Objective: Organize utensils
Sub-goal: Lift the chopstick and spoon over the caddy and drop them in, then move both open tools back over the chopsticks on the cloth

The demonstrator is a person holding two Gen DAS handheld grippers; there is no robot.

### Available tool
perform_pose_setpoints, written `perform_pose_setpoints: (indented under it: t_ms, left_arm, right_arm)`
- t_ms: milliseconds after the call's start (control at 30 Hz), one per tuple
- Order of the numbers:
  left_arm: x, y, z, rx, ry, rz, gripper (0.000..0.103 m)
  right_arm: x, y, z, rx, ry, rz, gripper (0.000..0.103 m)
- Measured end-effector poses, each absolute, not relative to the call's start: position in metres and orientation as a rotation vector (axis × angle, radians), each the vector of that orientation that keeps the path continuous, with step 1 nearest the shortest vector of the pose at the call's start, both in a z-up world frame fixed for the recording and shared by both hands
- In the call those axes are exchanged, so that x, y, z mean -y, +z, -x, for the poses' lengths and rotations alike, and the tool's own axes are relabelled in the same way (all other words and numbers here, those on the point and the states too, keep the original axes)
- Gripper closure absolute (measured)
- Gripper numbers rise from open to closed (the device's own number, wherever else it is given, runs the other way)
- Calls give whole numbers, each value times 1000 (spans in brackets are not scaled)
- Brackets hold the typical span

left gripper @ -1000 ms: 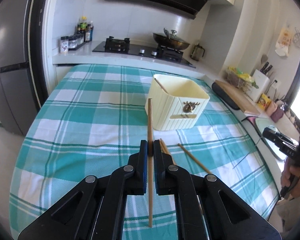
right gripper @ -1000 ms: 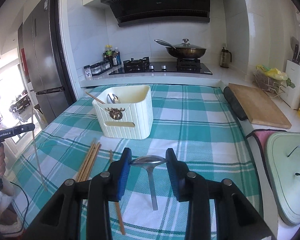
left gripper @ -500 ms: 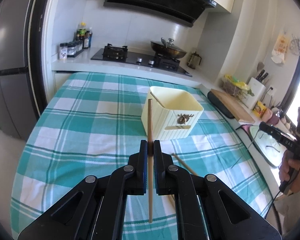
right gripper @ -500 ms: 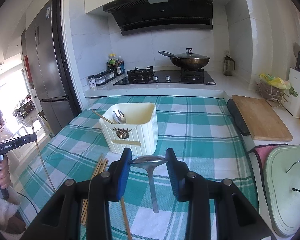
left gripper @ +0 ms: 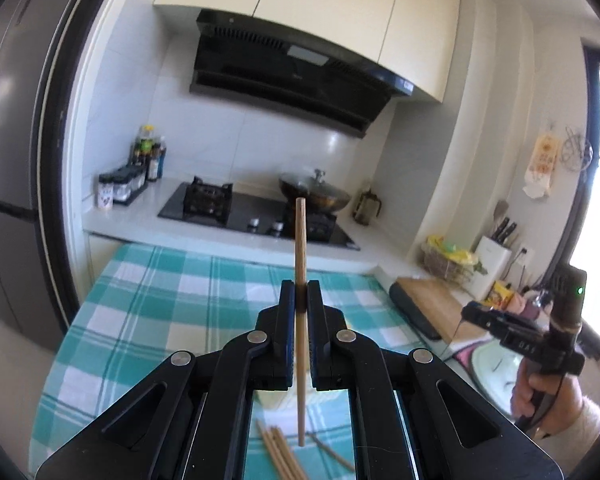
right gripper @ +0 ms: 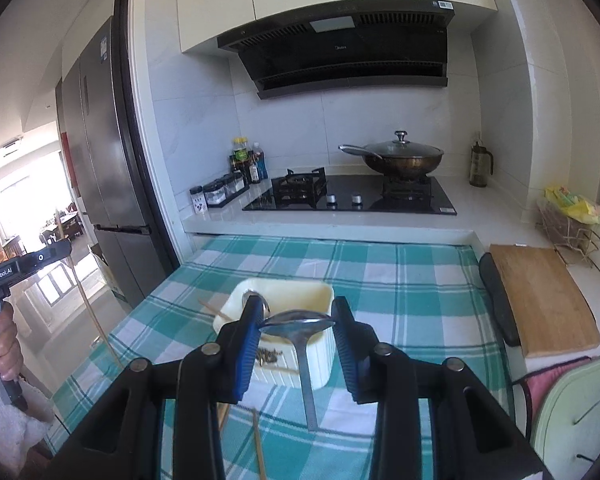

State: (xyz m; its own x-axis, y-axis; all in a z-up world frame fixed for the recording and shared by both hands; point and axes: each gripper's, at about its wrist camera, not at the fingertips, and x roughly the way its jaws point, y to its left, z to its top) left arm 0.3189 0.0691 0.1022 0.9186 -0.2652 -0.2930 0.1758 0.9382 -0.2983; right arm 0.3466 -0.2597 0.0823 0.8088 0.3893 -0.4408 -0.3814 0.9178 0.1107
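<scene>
The chopstick (left gripper: 300, 248) stands upright, clamped mid-length between the fingers of the left gripper (left gripper: 300, 294); the fingers are clenched on it with no gap, and its ends project above and below them. Below the fingers, loose chopsticks (left gripper: 278, 454) lie on the checked table (left gripper: 148, 304).

The spoon (right gripper: 298, 320) is gripped across its bowl by the fingers of the right gripper (right gripper: 296, 322), which are part open and pressing on both bowl edges; its handle hangs down between them. Directly beyond and below these fingers sits the cream holder (right gripper: 320, 296), upright on the table. Inside it, a second spoon (right gripper: 247, 295) shows just behind the left finger, and a chopstick (right gripper: 214, 309) leans out over the holder's left rim.

Open table lies right of the fingers up to the cutting board (right gripper: 548, 300). The table's far edge meets the counter with the hob (right gripper: 348, 196) and lidded wok (right gripper: 396, 156).
</scene>
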Motion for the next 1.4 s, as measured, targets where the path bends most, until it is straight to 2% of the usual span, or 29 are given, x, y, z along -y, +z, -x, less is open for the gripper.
perform_pose_setpoints:
  t_ms: [167,333,600,767,800,833,933,1000,1100,1167,1400]
  left_arm:
    - [-44,111,-360,-192,-166,255,99]
    - [-27,82,-409,-249,-132,257,100]
    - [-15,5,-471,-550,-134,233,99]
    - [-10,-15,-477,-635,-137,211,99]
    - [-11,-14,-474,-645,-135,213,94]
    - [-14,-12,-470,-654,-141,221,81]
    - [-25,0,-443,-647,-152,232,52]
    - [-37,4,-415,-659,-165,207,45]
    - [-56,-17,-367,-705,-165,154,26]
    - [-65,-52,-338,-791,-127,135,26]
    - [-67,-136,-265,-894,-32,205,26]
  right_arm:
    - [240,103,-381,-377,435,-54,67]
    - [218,83,-422,-341,420,-39,67]
    - [207,4,-484,-633,391,-53,67]
    - [206,-22,-493,-746,345,-38,67]
    - [206,-24,-493,-757,334,-31,66]
    - [206,-24,-491,-751,324,-30,66]
    - [212,-11,-475,-711,309,-35,56]
    - [219,3,-452,-670,320,-32,56]
    - [233,15,-409,-631,345,13,53]
    - [244,10,-378,-630,363,37,40]
    - [282,-81,-283,-729,253,133,40]
